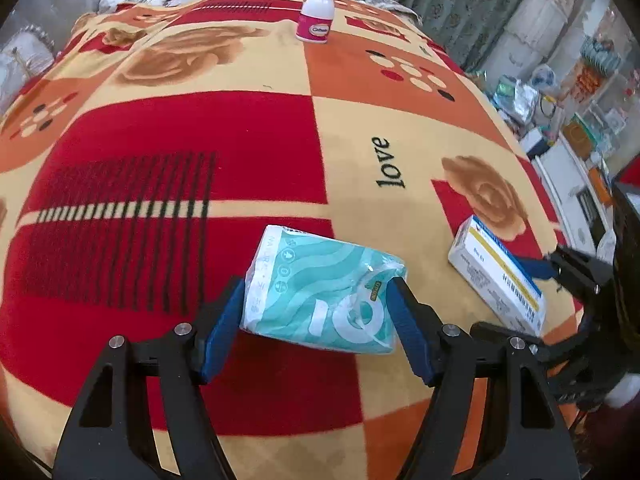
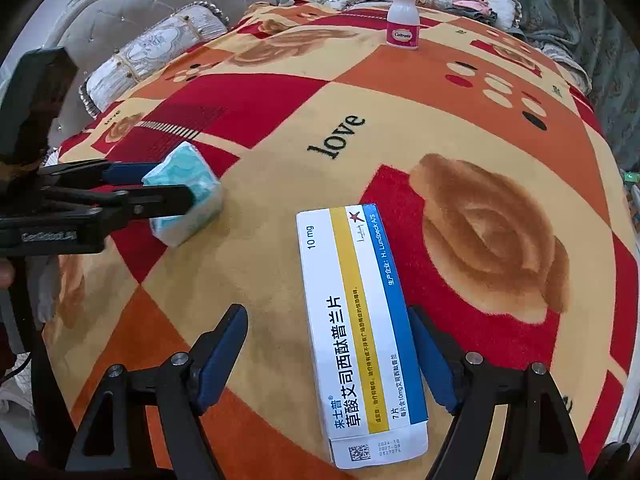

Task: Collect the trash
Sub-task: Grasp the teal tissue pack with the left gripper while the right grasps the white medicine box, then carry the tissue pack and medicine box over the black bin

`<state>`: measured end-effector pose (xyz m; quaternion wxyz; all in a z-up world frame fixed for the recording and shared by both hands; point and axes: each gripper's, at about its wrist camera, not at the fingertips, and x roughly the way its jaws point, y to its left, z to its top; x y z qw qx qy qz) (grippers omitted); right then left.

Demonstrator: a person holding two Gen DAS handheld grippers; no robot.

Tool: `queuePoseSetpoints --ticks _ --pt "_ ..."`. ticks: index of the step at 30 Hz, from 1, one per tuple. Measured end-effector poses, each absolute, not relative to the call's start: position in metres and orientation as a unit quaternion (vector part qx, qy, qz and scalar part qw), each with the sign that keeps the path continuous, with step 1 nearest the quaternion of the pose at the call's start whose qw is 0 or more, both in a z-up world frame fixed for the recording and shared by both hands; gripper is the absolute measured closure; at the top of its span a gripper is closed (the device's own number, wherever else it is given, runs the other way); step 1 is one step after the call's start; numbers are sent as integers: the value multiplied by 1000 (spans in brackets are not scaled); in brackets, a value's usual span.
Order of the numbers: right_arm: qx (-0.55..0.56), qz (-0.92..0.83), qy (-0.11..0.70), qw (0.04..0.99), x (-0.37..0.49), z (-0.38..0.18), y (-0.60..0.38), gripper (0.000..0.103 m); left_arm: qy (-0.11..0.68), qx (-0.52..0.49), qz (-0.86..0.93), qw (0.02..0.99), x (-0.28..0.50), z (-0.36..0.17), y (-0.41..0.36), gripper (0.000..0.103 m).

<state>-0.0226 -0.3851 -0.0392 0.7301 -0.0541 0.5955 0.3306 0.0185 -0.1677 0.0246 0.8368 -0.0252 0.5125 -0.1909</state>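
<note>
On the bed, which is covered by a red, orange and cream blanket printed with roses and the word "love", three items lie well apart. A teal tissue pack lies near the camera in the left wrist view, between the blue pads of the left hand-held gripper. The right pad touches the pack's right end; the left pad stands at or just beside its left end, and firm contact there cannot be confirmed. The jaws stand wide, the pack filling nearly the whole gap, and it rests on the blanket. In the right wrist view the same pack appears at the left, with the left hand-held gripper reaching in from the left edge. A white medicine box with yellow and blue stripes lies flat on the blanket, its long axis running near to far. It sits between the pads of the right hand-held gripper, whose jaws are wide apart: the right pad is at the box's right edge, the left pad stands clear of it with blanket showing between. In the left wrist view the box lies at the right. A white bottle with a pink label stands upright at the far end of the bed; it also appears far off in the left wrist view. Pillows lie beyond the blanket at the far left.
</note>
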Motion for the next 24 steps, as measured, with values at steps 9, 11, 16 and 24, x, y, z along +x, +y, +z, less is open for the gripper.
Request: queuePoseSetpoints --ticks 9,11,16,24 --pt "-68 321 569 754 -35 -32 -395 59 500 -36 -192 844 1 40 -171 88" --pt "-68 321 565 757 -39 -29 -399 59 494 -34 -199 846 -7 47 -175 89" --pt "-42 313 558 768 -46 -16 -418 59 488 -33 -215 845 -21 60 -187 90" --pt "-28 286 549 785 -59 2 -458 59 469 -15 -239 850 -42 83 -224 90"
